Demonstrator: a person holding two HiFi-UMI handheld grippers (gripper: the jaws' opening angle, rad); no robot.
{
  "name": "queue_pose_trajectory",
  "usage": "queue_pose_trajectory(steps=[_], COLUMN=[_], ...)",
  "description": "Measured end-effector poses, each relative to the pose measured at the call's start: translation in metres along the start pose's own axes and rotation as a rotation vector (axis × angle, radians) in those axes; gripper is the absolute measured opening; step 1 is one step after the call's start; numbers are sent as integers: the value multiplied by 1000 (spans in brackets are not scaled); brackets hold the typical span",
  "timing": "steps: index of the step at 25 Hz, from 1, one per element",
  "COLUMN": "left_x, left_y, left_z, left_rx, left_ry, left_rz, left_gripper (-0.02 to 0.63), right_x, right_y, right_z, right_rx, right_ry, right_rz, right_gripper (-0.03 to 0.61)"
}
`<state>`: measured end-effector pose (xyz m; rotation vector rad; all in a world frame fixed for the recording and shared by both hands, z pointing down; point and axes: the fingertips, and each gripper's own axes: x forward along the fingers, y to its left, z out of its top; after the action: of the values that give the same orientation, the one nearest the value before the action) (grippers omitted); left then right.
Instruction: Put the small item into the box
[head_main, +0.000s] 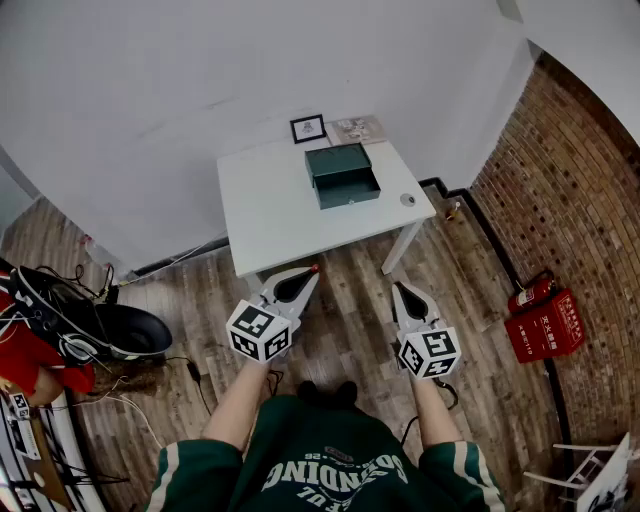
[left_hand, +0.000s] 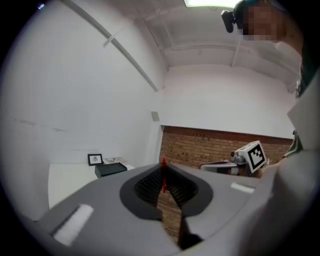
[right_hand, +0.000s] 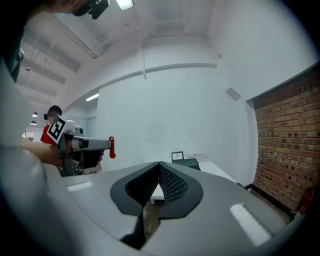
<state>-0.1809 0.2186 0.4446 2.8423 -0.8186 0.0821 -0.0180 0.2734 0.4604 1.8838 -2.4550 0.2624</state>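
Observation:
A dark green box (head_main: 342, 173) with its drawer pulled out stands at the far side of the white table (head_main: 270, 210); it also shows in the left gripper view (left_hand: 111, 169) and the right gripper view (right_hand: 187, 163). My left gripper (head_main: 313, 272) hangs over the wood floor just short of the table's front edge, shut on a small red item (head_main: 315, 268). That red item (left_hand: 163, 175) stands upright, pinched between the jaws, and the right gripper view shows it too (right_hand: 111, 147). My right gripper (head_main: 396, 287) is level with the left one, shut and holding nothing.
A small picture frame (head_main: 308, 128) and papers (head_main: 358, 128) lie behind the box. A small round object (head_main: 407, 199) sits near the table's right edge. A brick wall with red fire extinguishers (head_main: 545, 315) is at the right. A black chair (head_main: 120, 330) and cables lie at the left.

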Motion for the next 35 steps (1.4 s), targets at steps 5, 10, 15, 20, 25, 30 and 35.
queue_pose_trajectory(steps=[5, 10, 15, 20, 25, 30, 35], left_x=[-3, -2, 15, 20, 12, 17, 29], left_y=[8, 7, 31, 16, -24, -22, -17], left_z=[0, -9, -9, -15, -18, -23, -21], left_rx=[13, 6, -6, -4, 1, -3, -2], left_ry=[-4, 16, 33, 34, 22, 27, 25], left_rz=[9, 3, -11, 9, 53, 76, 79], left_gripper=[63, 63, 63, 63, 63, 63, 63], right_x=[4, 3, 24, 12, -21, -13, -3], right_y=[-1, -6, -17, -30, -42, -45, -49], right_z=[-3, -6, -1, -8, -9, -13, -12], right_rx=[4, -19, -5, 8, 25, 37, 41], right_ry=[0, 10, 4, 6, 2, 10, 12], right_rz=[-6, -34, -66, -60, -21, 18, 39], right_gripper=[2, 2, 2, 3, 3, 2, 3])
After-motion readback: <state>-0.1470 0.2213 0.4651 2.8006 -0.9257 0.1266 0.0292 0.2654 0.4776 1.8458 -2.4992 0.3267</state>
